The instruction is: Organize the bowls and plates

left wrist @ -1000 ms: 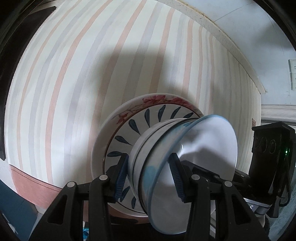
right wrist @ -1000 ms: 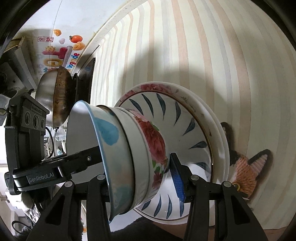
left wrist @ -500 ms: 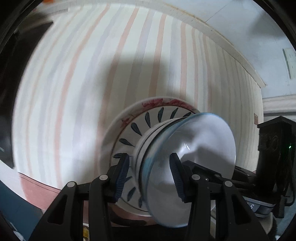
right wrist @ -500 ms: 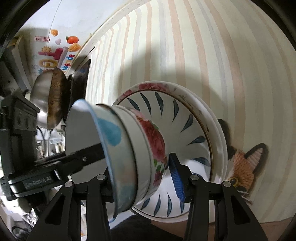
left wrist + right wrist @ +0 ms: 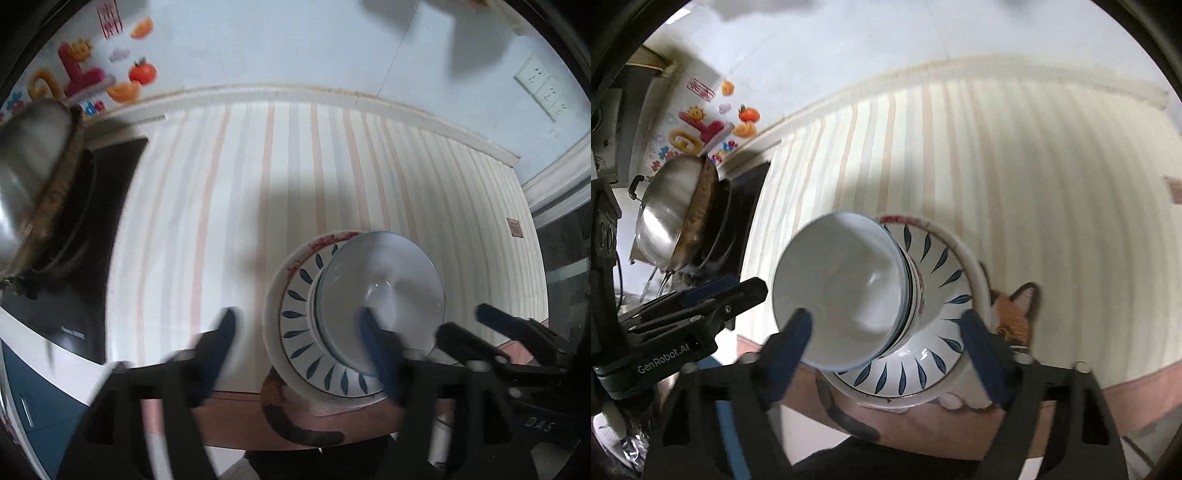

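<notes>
Now both jaws are opening: the left hand-held gripper (image 5: 295, 347) and right hand-held gripper (image 5: 882, 341) grasp nothing, the stacked bowls (image 5: 846, 291) resting in the leaf-patterned plate (image 5: 945, 332) on the striped tabletop (image 5: 295, 177). Best to draw each straight away without nudging a rim.

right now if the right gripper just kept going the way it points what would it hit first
Probably the stacked bowls on the leaf-patterned plate: they sit between the opening jaws of the right gripper, untouched. Depth is unclear.

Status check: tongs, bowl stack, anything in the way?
Left tongs and right tongs opening, gripping nothing. Bowl stack sits on leaf-pattern plate. Nothing in the way.
</notes>
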Tool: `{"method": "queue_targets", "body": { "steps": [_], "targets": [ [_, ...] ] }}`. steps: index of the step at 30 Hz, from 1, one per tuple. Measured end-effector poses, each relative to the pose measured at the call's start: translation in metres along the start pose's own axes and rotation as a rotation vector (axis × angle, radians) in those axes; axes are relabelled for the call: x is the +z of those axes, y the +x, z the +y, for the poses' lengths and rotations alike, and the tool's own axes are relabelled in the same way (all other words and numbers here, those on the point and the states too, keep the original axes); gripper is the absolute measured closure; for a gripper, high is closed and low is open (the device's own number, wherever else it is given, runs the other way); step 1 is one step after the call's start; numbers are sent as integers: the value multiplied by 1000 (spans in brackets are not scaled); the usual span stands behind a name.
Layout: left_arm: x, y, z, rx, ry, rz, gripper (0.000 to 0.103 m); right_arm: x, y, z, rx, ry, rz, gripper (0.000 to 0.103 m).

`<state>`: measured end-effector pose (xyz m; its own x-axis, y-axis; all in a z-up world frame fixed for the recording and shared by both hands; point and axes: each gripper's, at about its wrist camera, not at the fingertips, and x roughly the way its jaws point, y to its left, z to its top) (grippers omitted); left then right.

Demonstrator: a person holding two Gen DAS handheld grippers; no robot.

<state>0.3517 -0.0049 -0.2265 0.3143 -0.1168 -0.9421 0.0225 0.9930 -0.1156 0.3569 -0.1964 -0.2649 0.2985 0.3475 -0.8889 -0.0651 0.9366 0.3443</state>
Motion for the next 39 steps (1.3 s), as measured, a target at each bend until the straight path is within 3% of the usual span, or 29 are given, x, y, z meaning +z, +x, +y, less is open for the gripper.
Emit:
{"method": "queue_targets", "body": {
  "steps": [5,14,22,27,39],
  "targets": [
    [-8,-26,4,27,19,-88,7,-12,-38,11,-87,4,-114,8],
    [-37,-80,0,28,45,-210,7,-46,-105,41,-174,-39,-241,4],
    [-90,-144,-19,43,42,-347,5,-94,-179,65,-197,-100,-382,2],
    [-133,-185,-28,95,19,-413,5,-133,-219,74,-191,-133,-429,2],
    [-223,-250,-38,104,-1,-476,5,-238,-310,89,-199,-185,-537,1]
  ]
}}
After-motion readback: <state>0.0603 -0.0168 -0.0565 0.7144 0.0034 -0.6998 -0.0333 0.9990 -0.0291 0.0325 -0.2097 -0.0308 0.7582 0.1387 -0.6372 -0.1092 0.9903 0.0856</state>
